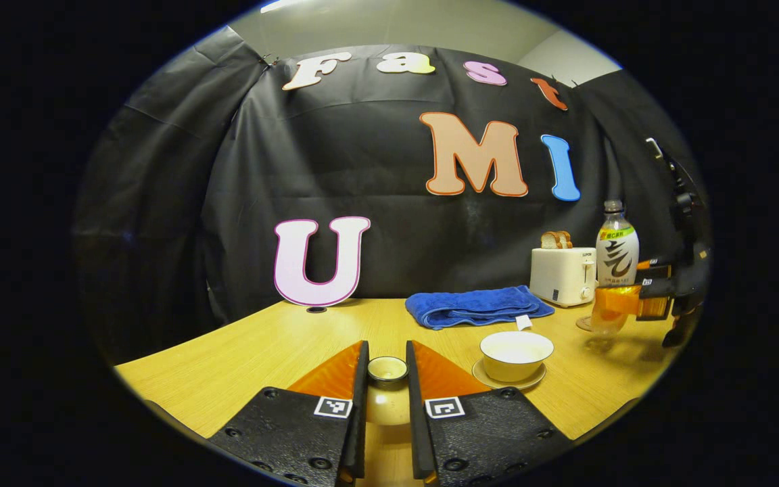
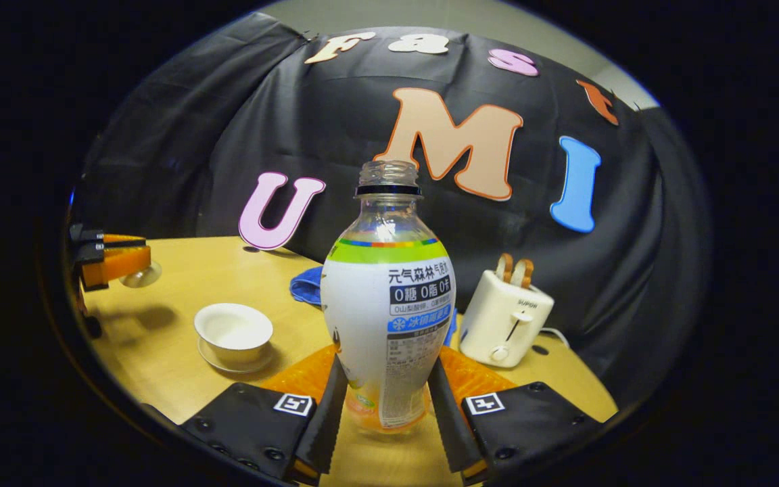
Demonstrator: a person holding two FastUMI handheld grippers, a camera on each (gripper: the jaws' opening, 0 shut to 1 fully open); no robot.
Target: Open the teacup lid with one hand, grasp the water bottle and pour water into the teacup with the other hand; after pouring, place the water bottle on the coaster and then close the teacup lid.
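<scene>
My left gripper has the lid pinched between its two fingers, holding it up off the counter so the cup stays open for the water. I think I keep the lid off to the side so it will not get in the way when I pour. The cup sits on its saucer, a bit ahead and to the right of those fingers, with nothing covering it. My right gripper has its fingers closed on the low part of the bottle, one on each side, and the bottle stands straight up between them. It has no cap on, so it is ready to pour. In the right gripper view the cup is well off to the left of the bottle, nearer the left edge of the counter, so I judge the pour has not started. A blue towel and a toaster sit farther back. I cannot make out the coaster.
</scene>
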